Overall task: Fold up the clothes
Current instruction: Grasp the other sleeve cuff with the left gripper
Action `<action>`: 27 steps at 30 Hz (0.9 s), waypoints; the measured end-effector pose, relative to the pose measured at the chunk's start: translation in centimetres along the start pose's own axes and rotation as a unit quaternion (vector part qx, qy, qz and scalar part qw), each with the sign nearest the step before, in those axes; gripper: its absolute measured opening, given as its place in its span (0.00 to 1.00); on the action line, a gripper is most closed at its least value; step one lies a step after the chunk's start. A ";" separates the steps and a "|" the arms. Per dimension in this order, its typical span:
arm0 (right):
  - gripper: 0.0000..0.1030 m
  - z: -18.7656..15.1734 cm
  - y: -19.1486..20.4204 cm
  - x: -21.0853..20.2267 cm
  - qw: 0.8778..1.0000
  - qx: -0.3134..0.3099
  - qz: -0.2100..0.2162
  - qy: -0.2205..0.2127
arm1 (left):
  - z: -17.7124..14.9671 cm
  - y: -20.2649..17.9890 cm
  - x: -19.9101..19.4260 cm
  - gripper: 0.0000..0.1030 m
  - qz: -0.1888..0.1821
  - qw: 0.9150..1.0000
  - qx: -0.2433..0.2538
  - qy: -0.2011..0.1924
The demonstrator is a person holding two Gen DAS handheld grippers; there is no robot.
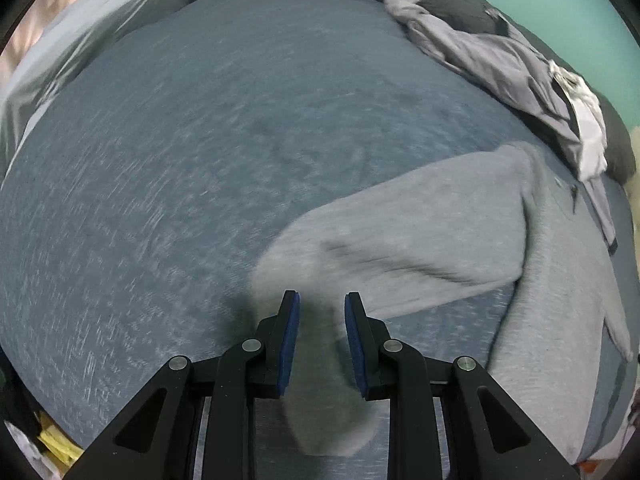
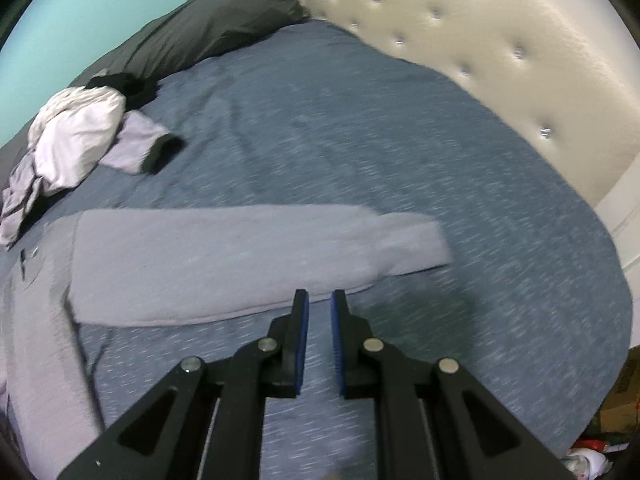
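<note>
Sleeve (image 1: 320, 360) of grey sweater hangs between left claw (image 1: 322, 300) fingers — unclamped

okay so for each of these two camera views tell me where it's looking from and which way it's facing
Left wrist: sits on the left gripper, looking forward and down across the blue bedspread at a grey sweater sleeve lying between its open fingers; only those fingers show.
Right wrist: sits on the right gripper, aimed over the bed toward the tufted headboard; its open fingers hover near the sweater's other sleeve.
Shared: the bedspread, the grey sweater, the pile of unfolded clothes and the dark pillow.
</note>
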State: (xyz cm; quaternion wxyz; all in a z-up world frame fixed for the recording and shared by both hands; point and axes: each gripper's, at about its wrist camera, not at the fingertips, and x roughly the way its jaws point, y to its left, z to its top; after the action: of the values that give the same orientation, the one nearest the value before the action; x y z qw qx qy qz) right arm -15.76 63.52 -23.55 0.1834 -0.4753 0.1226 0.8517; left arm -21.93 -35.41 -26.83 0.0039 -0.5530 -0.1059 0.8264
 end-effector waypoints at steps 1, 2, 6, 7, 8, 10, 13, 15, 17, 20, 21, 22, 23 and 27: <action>0.10 -0.2 0.9 0.0 1.000 -0.003 0.005 0.002 | -0.3 0.5 0.0 0.25 -0.001 1.000 -0.002 0.000; 0.10 -0.4 1.7 0.0 1.000 -0.007 0.010 0.003 | -0.5 1.1 0.0 0.25 0.000 1.000 -0.005 0.000; 0.10 -0.7 4.3 -0.4 0.999 -0.023 0.022 0.003 | -1.6 1.7 0.8 0.25 -0.007 1.000 -0.005 0.015; 0.10 -0.8 4.5 -0.5 0.999 -0.025 0.024 0.003 | -1.8 1.6 1.0 0.24 -0.010 1.000 -0.002 0.017; 0.10 -0.8 4.8 -0.6 0.999 -0.027 0.026 0.002 | -2.0 1.2 1.2 0.24 -0.016 1.000 0.000 0.017; 0.10 -0.8 5.3 -0.9 0.999 -0.032 0.029 0.001 | -2.3 0.0 1.4 0.23 -0.030 0.999 0.012 0.016; 0.10 -0.8 6.0 -1.2 0.999 -0.038 0.035 -0.001 | -2.6 -2.8 1.9 0.24 -0.046 0.998 0.045 0.017; 0.10 -0.8 5.9 -1.3 0.999 -0.038 0.035 -0.002 | -2.6 -4.3 2.8 0.24 -0.048 0.997 0.061 0.022; 0.10 -0.9 5.6 -1.5 0.999 -0.033 0.035 -0.001 | -2.3 -4.9 3.0 0.24 -0.052 0.997 0.055 0.022; 0.10 -1.1 4.7 -1.7 0.999 -0.022 0.035 -0.003 | -1.9 -4.5 1.9 0.24 -0.059 0.998 0.033 0.003; 0.10 -1.2 4.6 -1.7 0.999 -0.021 0.034 -0.002 | -1.9 -4.2 1.3 0.24 -0.057 0.998 0.030 -0.004; 0.10 -1.3 4.4 -1.6 0.999 -0.020 0.032 -0.001 | -1.9 -3.8 0.9 0.24 -0.054 0.998 0.029 -0.008; 0.10 -1.4 4.3 -1.4 0.999 -0.019 0.030 0.001 | -2.0 -3.4 0.4 0.24 -0.050 0.998 0.029 -0.010; 0.10 -2.0 4.1 -0.9 0.999 -0.001 0.038 0.009 | -1.9 -0.6 -0.5 0.24 -0.027 0.999 0.000 -0.021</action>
State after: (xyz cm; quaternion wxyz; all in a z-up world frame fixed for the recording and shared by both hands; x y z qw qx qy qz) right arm -15.58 58.86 -23.62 0.1490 -0.4783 0.1419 0.8537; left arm -20.07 -34.57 -26.90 0.0242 -0.5322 -0.1207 0.8376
